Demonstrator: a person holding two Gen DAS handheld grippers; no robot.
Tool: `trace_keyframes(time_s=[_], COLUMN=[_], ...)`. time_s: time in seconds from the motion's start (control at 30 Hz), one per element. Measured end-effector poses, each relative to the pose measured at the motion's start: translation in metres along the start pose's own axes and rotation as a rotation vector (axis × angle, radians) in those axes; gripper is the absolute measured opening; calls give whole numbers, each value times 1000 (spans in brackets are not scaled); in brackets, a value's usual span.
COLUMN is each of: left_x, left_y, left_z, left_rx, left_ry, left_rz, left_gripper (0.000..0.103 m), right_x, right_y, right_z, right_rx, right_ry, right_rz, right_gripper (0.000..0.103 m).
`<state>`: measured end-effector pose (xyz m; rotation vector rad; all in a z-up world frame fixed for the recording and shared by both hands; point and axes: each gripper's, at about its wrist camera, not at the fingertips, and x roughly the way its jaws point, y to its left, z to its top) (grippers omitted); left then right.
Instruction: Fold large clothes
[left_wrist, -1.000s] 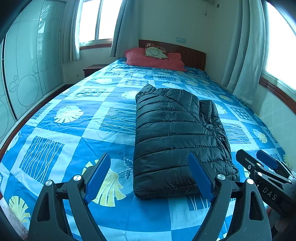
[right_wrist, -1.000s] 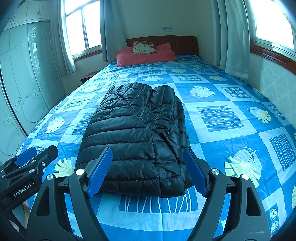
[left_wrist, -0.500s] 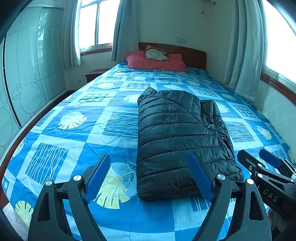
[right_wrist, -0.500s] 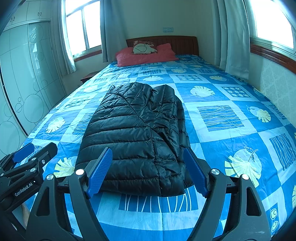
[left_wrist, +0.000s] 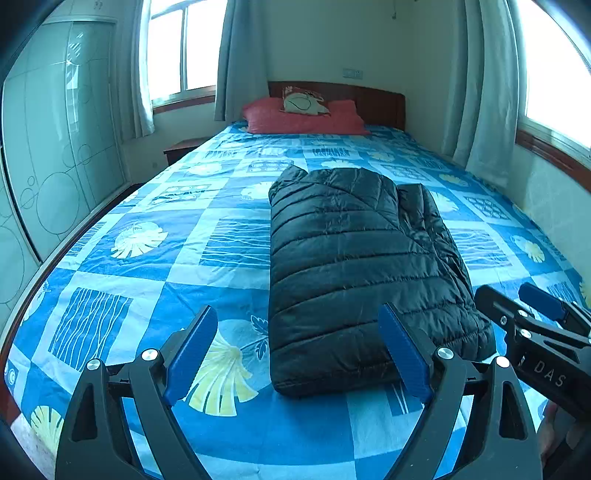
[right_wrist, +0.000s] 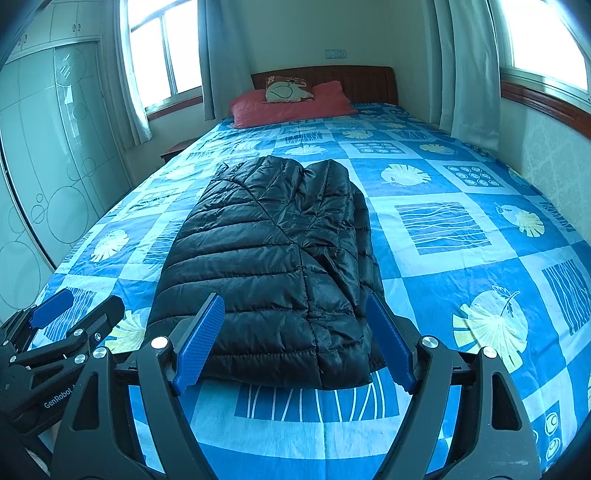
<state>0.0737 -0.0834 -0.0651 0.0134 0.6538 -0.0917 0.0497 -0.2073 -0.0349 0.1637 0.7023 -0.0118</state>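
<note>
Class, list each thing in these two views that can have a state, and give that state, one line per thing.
Black puffer jacket: folded, lying flat on the bed.
Left gripper: open, holding nothing.
Right gripper: open, holding nothing.
Curtains: drawn aside.
Small pillow: resting on the red pillow.

The jacket (right_wrist: 266, 251) was quilted, faintly glossy black cloth. The bed (right_wrist: 461, 280) wore smooth printed cotton-like sheeting. The headboard (right_wrist: 369, 83) was polished brown wood.
</note>
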Motion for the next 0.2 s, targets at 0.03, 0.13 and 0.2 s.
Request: trace_keyframes(time_s=[0.03,0.13,0.2], left_x=[1,7,11], left_y=[1,2,5], left_z=[0,2,2], left_rx=[-6,0,-24], left_ry=[-8,12,31], left_rz=[0,-34,-48], left_gripper=[87,87,87], right_x=[1,4,6], right_y=[-1,-5,-9], right_z=[0,0,-1], right_rx=[2,11,25], right_ry=[1,6,6], right_rz=[0,0,8], right_gripper=[79,79,79])
